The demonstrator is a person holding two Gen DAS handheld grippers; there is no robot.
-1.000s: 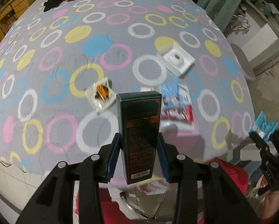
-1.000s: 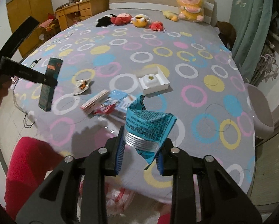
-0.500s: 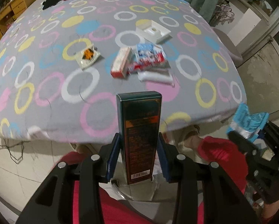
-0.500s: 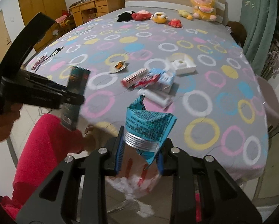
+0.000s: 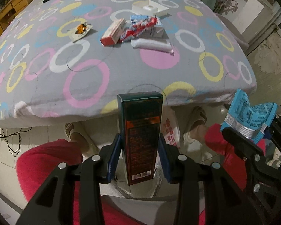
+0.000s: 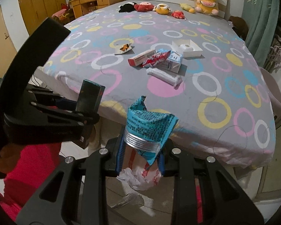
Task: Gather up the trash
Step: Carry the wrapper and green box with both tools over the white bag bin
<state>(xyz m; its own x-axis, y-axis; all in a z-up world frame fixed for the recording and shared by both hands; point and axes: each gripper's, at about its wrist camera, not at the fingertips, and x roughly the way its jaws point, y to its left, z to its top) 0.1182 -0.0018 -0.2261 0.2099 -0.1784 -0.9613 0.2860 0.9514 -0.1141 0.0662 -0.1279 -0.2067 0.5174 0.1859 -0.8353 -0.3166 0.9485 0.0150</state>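
Your left gripper (image 5: pixel 139 161) clamps the dark green carton (image 5: pixel 139 135) and your right gripper (image 6: pixel 140 157) clamps the blue wrapper (image 6: pixel 149 125), both just off the bed edge (image 6: pixel 196 140).

A tall dark green box (image 5: pixel 139 131) stands upright beside a torn blue foil wrapper (image 6: pixel 149 127), crumpled.

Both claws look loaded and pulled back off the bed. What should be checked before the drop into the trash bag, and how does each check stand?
1. Left claw shut on the dark box: ok.
2. Right claw shut on the blue wrapper: ok.
3. Both loads off the bed: ok.
4. Plastic bag below right claw: ok.
5. Bag mouth open: cannot tell.
6. All trash collected: not ok; red box and white roll remain.
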